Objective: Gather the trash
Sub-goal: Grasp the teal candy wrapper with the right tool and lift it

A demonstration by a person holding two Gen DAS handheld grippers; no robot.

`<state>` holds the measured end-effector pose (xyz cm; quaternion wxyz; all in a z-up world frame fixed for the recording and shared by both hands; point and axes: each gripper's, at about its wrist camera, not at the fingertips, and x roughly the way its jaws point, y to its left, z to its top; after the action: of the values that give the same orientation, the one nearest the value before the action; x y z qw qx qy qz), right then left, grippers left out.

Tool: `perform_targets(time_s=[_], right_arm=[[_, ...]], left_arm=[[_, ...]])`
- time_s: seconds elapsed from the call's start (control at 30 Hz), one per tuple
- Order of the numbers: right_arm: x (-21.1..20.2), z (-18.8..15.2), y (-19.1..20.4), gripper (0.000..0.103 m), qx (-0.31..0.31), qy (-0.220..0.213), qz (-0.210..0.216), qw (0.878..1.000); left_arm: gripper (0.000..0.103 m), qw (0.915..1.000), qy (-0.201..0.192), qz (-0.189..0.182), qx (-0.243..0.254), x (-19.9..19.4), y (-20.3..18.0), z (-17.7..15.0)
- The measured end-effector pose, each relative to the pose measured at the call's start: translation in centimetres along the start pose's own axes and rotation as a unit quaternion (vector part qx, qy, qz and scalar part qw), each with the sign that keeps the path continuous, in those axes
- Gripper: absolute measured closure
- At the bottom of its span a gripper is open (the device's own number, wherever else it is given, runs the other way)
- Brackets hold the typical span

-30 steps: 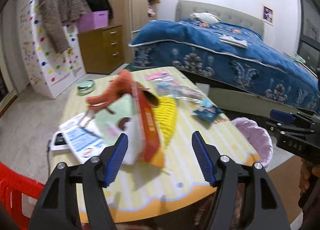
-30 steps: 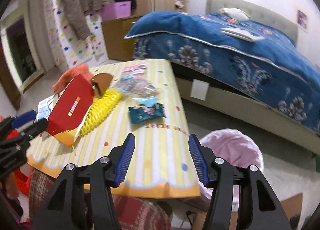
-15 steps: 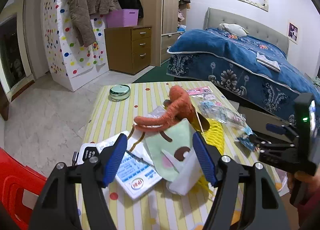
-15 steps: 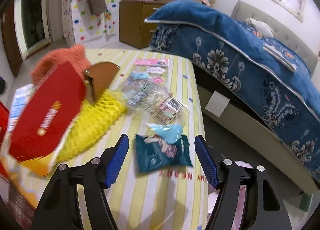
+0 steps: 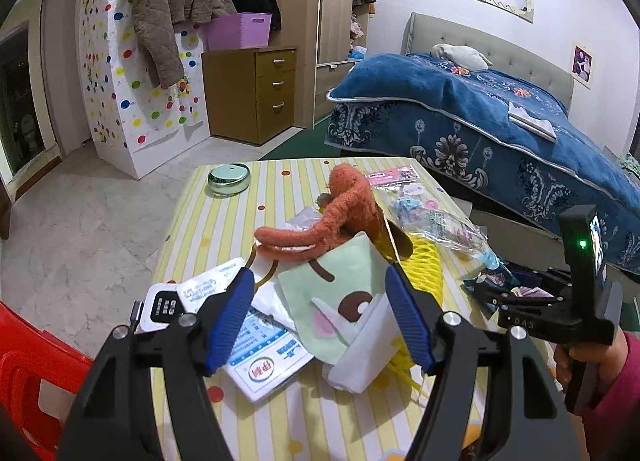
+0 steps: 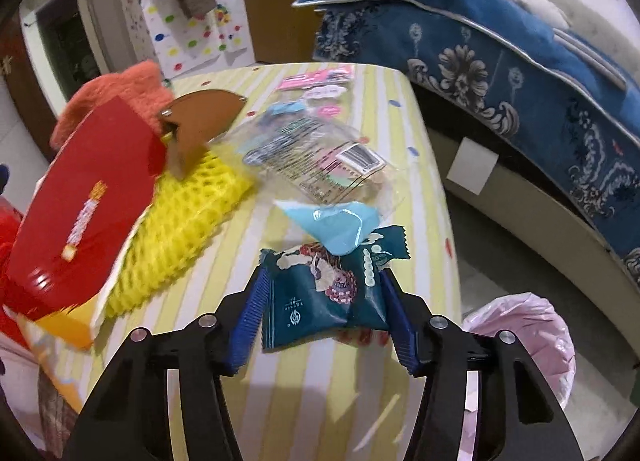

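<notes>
A dark teal snack wrapper (image 6: 324, 293) lies on the striped table (image 6: 360, 413) between the fingers of my right gripper (image 6: 322, 315). The jaws stand around it, a little apart from its sides. A light blue wrapper (image 6: 336, 225) and a clear plastic bag (image 6: 316, 157) lie just beyond it. A bin with a pink liner (image 6: 524, 337) stands on the floor to the right of the table. My left gripper (image 5: 320, 317) is open over a pale green cartoon pouch (image 5: 340, 297) and an orange knitted item (image 5: 344, 209).
A red box (image 6: 84, 213) and yellow foam net (image 6: 180, 229) lie on the table's left part. A leaflet (image 5: 260, 365), a white device (image 5: 160, 305) and a round tin (image 5: 229, 177) are on the table. A red chair (image 5: 28, 373) stands left, a bed (image 5: 500, 129) right.
My right gripper moved forward and down onto the teal wrapper, its jaws now around it. My left gripper swung left and came to rest over the green pouch.
</notes>
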<state>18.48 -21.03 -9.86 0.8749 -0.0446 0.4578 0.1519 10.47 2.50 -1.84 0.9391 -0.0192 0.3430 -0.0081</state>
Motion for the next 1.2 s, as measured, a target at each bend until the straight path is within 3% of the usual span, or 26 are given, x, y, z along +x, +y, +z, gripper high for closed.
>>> perform_targets(time_s=[0.23, 0.33, 0.5, 0.6, 0.8, 0.9, 0.93, 1.0, 1.1, 1.2], right_arm=[[-2.1, -2.2, 2.6, 0.051, -0.022, 0.006, 0.047, 0.999], [-3.1, -2.8, 3.1, 0.042, -0.026, -0.001, 0.041, 0.999], [-4.8, -3.4, 2.5, 0.041, -0.010, -0.018, 0.037, 0.999], [-5.1, -3.7, 2.0, 0.055, -0.001, -0.022, 0.034, 0.999], [-2.8, -4.0, 1.5, 0.060, 0.020, 0.000, 0.037, 0.999], [-2.5, -4.4, 2.1, 0.074, 0.010, -0.003, 0.033, 0.999], [-2.6, -4.5, 2.2, 0.086, 0.008, -0.002, 0.037, 0.999], [-2.7, -4.6, 2.2, 0.095, 0.015, -0.003, 0.049, 0.999], [-3.4, -4.5, 2.2, 0.091, 0.016, -0.009, 0.054, 0.998], [-4.2, -4.3, 2.2, 0.071, 0.013, -0.023, 0.043, 0.999]], left_arm=[[0.037, 1.0000, 0.004, -0.001, -0.005, -1.1, 0.4, -1.0], [0.037, 1.0000, 0.004, -0.001, -0.004, -1.6, 0.4, -1.3], [0.037, 1.0000, 0.003, 0.001, -0.001, -2.1, 0.3, -1.9], [0.037, 1.0000, 0.006, 0.000, -0.001, -2.4, 0.2, -2.2], [0.036, 0.9999, 0.014, -0.006, 0.005, -2.8, -0.3, -2.7], [0.036, 0.9998, 0.016, -0.008, 0.010, -3.0, -0.6, -3.1], [0.036, 0.9997, 0.018, -0.008, 0.012, -3.1, -0.6, -3.3], [0.036, 0.9996, 0.021, -0.009, 0.014, -3.2, -0.6, -3.6], [0.036, 0.9994, 0.027, -0.011, 0.017, -3.4, -0.7, -4.2], [0.036, 0.9993, 0.029, -0.011, 0.020, -3.5, -0.7, -4.5]])
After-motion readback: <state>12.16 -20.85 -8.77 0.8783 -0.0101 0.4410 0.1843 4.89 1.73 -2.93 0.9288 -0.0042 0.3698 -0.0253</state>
